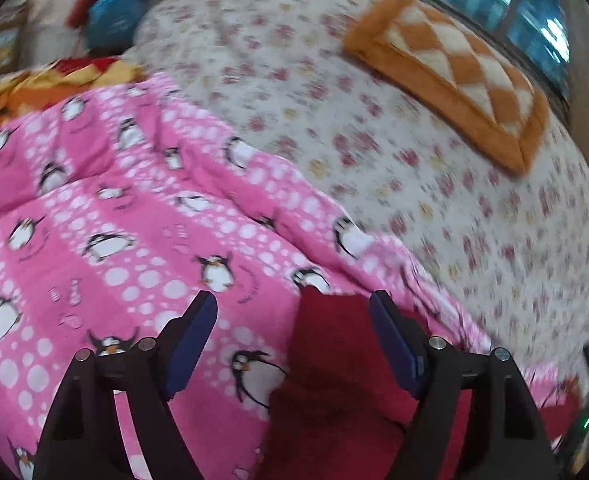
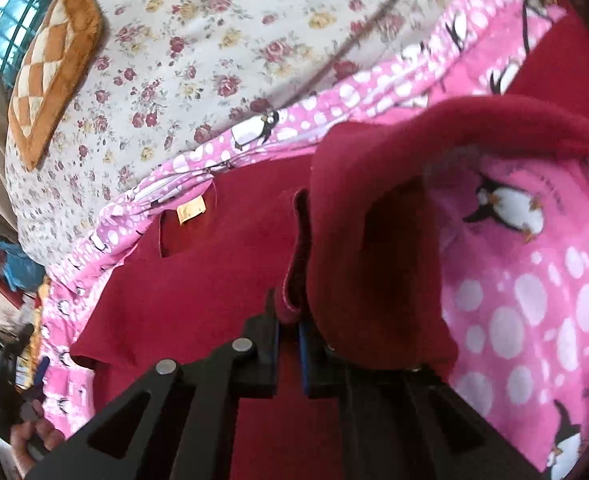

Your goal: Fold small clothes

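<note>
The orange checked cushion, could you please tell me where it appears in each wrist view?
Left wrist view: the orange checked cushion lies upper right, on the floral bedspread, blurred.
Right wrist view: the cushion lies upper left, on the same bedspread.
Shared landmark: the pink penguin blanket, whose edge borders the bedspread in both.

Item count: one red garment (image 2: 198,280) bearing one yellow label (image 2: 191,210); one pink penguin-print blanket (image 1: 106,216); one floral bedsheet (image 1: 374,132); one orange checked cushion (image 1: 454,68); two grippers, left gripper (image 1: 294,340) and right gripper (image 2: 290,344), were present.
</note>
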Demonstrator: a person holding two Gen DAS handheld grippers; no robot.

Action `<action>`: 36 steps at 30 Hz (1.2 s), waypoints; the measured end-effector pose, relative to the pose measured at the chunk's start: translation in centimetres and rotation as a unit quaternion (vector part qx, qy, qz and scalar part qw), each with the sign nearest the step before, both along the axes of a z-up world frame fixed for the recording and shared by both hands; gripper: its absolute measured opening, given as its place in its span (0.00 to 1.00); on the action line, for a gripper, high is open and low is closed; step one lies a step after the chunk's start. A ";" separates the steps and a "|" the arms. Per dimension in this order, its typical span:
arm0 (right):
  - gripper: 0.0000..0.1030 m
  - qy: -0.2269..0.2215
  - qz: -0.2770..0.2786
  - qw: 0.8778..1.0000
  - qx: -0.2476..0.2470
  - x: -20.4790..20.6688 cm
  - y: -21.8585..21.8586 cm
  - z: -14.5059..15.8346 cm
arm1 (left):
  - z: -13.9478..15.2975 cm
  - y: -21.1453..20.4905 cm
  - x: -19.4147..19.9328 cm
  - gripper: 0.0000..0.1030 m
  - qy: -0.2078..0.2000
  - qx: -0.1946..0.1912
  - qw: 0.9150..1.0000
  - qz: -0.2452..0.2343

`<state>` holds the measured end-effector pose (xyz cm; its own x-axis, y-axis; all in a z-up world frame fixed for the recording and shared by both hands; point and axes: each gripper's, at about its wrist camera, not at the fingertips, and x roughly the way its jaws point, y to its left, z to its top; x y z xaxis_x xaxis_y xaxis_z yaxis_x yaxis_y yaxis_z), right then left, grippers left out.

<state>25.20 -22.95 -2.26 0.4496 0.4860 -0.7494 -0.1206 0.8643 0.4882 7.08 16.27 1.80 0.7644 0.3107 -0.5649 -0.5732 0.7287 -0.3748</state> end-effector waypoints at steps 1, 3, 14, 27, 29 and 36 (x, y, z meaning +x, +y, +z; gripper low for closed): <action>0.06 -0.006 -0.004 1.000 -0.008 0.0 -0.2 0.1 | -0.2 -0.5 0.4 0.55 0.006 0.005 1.000 -0.009; 0.06 -0.024 -0.022 0.999 -0.024 0.1 -1.0 0.7 | -0.5 -1.1 1.4 0.55 0.023 0.012 0.999 -0.026; 0.17 -0.048 0.014 0.995 -0.091 0.7 -0.3 0.0 | -4.7 -5.4 6.7 0.55 0.154 0.058 0.979 -0.122; 0.32 -0.169 0.014 0.985 0.012 -1.5 -2.3 5.3 | -7.0 -3.3 6.3 0.47 0.194 0.015 0.979 -0.056; 0.32 -0.122 0.032 0.992 -0.025 0.0 -0.4 3.0 | -5.7 -3.3 5.6 0.45 0.168 0.020 0.985 -0.040; 0.32 -0.132 0.019 0.989 -0.063 1.0 1.1 2.3 | -2.6 -6.2 7.5 0.45 0.114 0.102 0.985 -0.084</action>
<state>26.20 -21.86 0.07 0.6207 0.4173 -0.6637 -0.2634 0.9084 0.3248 14.59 10.07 -0.84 0.6750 0.3154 -0.6670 -0.4906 0.8671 -0.0864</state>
